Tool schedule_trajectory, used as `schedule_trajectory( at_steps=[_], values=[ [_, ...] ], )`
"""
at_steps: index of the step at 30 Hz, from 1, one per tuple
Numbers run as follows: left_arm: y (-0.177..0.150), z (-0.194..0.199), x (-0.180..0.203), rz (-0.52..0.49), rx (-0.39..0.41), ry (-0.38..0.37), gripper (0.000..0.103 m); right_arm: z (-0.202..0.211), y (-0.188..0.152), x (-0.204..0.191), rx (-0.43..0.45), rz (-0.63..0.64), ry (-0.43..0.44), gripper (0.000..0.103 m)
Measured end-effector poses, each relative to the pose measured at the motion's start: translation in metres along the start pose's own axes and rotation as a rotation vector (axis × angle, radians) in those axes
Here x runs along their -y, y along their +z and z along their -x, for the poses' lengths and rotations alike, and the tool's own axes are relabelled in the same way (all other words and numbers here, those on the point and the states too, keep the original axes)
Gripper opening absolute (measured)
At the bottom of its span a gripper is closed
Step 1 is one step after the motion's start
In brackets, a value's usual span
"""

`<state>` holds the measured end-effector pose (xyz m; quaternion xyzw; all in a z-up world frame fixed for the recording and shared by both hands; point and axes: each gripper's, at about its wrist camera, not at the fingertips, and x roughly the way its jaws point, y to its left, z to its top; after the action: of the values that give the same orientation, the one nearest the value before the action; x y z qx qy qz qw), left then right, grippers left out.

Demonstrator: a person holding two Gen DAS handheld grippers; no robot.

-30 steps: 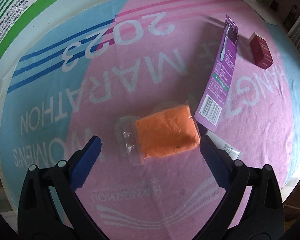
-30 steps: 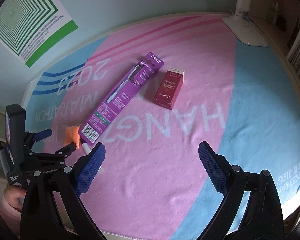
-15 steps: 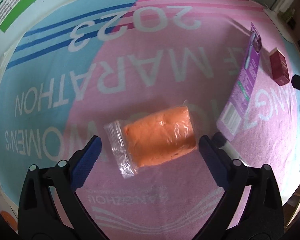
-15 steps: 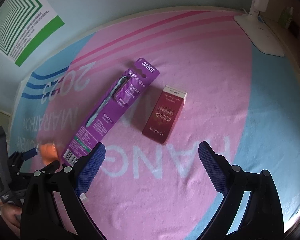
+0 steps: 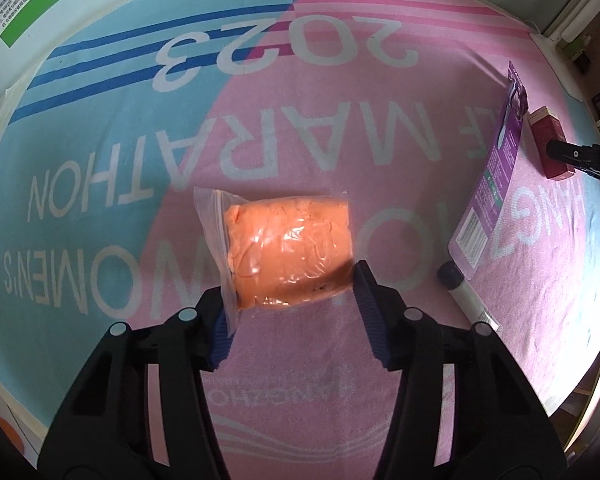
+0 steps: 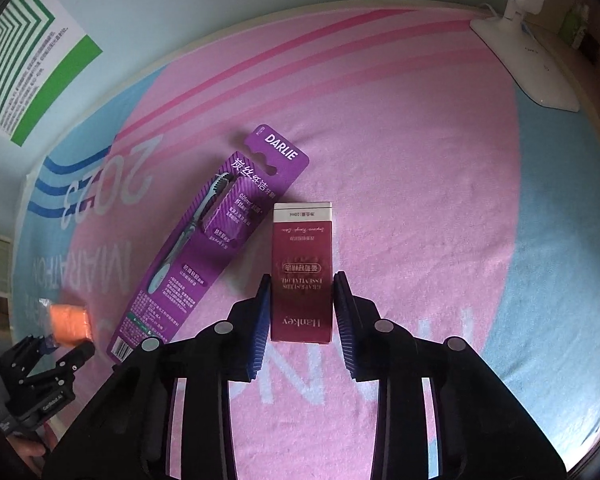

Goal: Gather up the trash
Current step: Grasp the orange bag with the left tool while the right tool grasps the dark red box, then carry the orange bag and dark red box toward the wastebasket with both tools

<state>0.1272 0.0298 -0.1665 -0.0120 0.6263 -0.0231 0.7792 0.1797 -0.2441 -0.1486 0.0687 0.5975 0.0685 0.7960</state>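
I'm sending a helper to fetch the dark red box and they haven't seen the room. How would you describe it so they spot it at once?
Look at the pink and blue towel covering the table. Near its middle, right of the long purple toothbrush pack, the dark red box lies flat between the right gripper's closing jaws. It is the only small carton, wine red with a white end.

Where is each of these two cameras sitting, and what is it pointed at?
Left wrist: rides the left gripper, looking down its closing jaws at the orange bag.
Right wrist: rides the right gripper, looking down its closing jaws at the dark red box; a hand shows bottom left.
Shared: the towel, toothbrush pack, bag and box.
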Motion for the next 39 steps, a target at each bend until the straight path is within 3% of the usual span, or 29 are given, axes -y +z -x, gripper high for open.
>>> schedule_trajectory(
  at_steps=[8, 29, 39],
  values=[
    [0.004, 0.025, -0.006, -0.039, 0.044, -0.008, 0.031, 0.027, -0.012, 0.003, 0.039, 0.0, 0.015, 0.031],
    [-0.02, 0.051, -0.019, -0.041, 0.082, -0.104, 0.02, 0.065, -0.055, 0.002, 0.105, -0.065, 0.014, 0.031],
    [-0.018, 0.069, -0.006, -0.142, 0.129, -0.112, 0.02, 0.084, -0.073, -0.01, 0.147, -0.097, 0.017, 0.032]
  ],
)
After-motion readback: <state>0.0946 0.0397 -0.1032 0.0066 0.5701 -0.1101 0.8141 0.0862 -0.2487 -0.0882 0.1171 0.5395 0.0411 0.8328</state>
